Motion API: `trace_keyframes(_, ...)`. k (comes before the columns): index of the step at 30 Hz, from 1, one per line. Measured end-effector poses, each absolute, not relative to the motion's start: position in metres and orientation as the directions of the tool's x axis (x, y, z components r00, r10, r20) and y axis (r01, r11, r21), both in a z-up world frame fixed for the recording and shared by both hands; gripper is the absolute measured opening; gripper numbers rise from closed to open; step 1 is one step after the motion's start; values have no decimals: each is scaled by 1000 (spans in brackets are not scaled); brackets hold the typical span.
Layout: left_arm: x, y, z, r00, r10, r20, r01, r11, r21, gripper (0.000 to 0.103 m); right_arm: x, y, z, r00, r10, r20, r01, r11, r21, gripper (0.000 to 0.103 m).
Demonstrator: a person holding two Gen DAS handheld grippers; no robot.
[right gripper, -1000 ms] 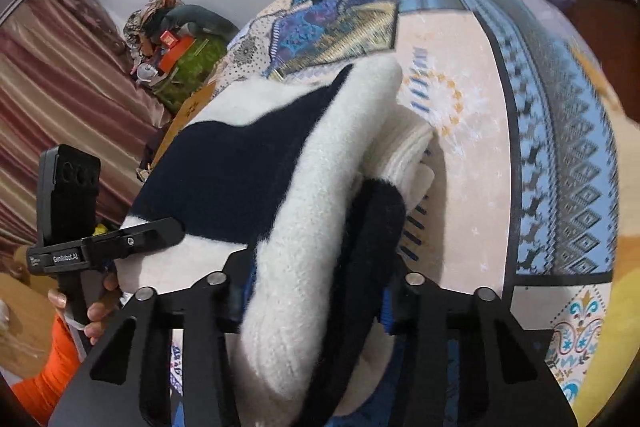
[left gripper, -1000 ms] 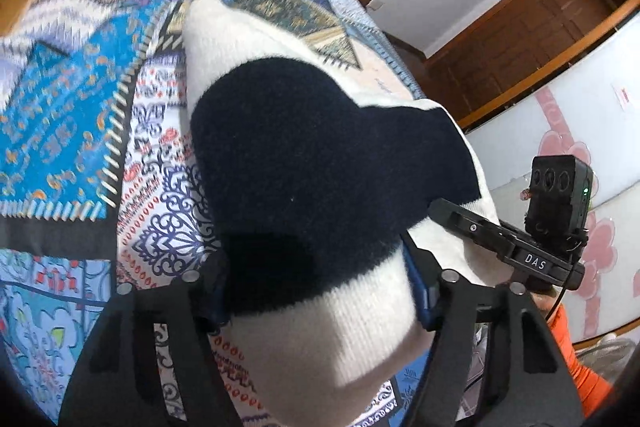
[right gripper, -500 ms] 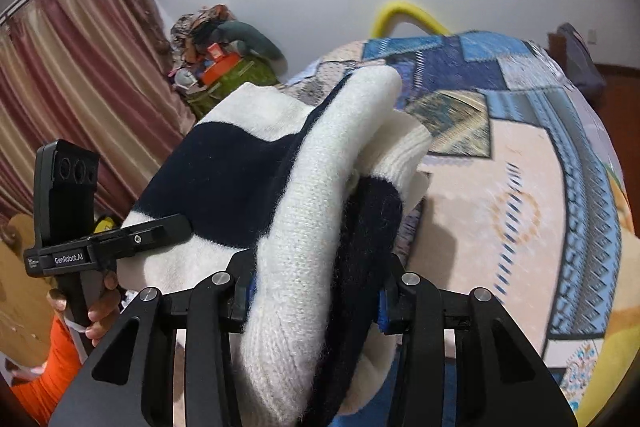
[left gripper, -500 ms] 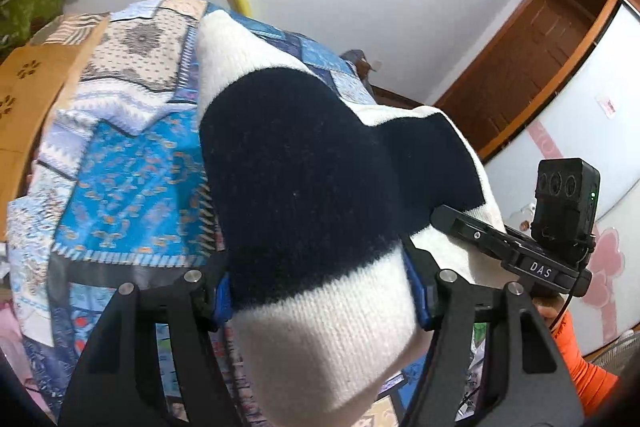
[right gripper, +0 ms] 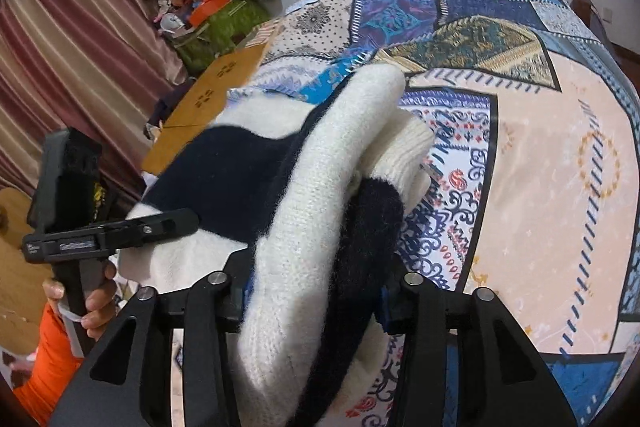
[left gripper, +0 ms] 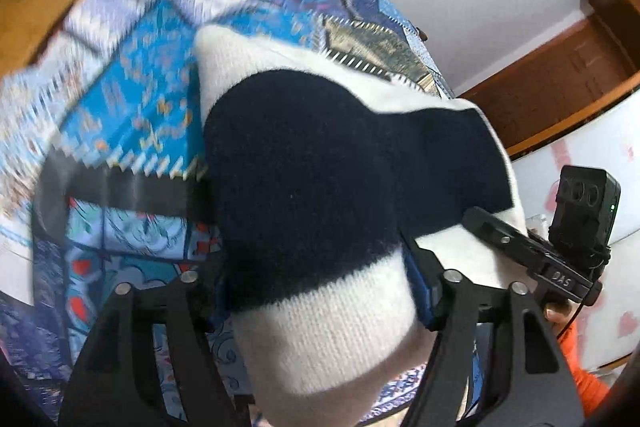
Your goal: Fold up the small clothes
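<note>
A folded knit sweater (left gripper: 320, 171) in white with navy bands is held up over the patchwork bedspread (left gripper: 132, 115). My left gripper (left gripper: 320, 291) is shut on one end of it; its fingertips are hidden in the knit. My right gripper (right gripper: 316, 291) is shut on the other end of the sweater (right gripper: 320, 187), where several layers bunch between the jaws. Each gripper shows in the other's view: the right one (left gripper: 532, 251) at the sweater's right edge, the left one (right gripper: 108, 231) at its left edge.
The bedspread (right gripper: 540, 147) fills most of the right wrist view. A wooden board (right gripper: 208, 95), a green bag with clutter (right gripper: 216, 15) and a striped curtain (right gripper: 68, 39) stand at the left. A wooden door frame (left gripper: 560, 75) and a white wall lie behind the bed.
Both grippers have tilted back down toward the bed with the sweater still clamped. The bedspread fills more of both views than half a second ago. The left wrist view is motion-blurred.
</note>
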State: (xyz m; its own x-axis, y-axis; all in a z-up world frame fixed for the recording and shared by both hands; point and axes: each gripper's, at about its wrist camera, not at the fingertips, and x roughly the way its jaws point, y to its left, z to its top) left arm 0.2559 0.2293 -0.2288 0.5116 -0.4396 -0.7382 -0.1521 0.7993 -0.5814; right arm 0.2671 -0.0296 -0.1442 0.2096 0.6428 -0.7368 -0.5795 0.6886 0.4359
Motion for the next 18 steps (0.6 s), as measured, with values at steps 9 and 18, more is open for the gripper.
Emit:
trace_keyframes(9,236,233,-210,556,-347,-756,-175,840,-514,80,259,-45,-132,244,626,-741,-591,701,398,57)
trace_keyframes(18,186,207,-98,741,-113,-662,-117,949,-292,80,217,-69,-55,446,631,-635,-651,715,254,57)
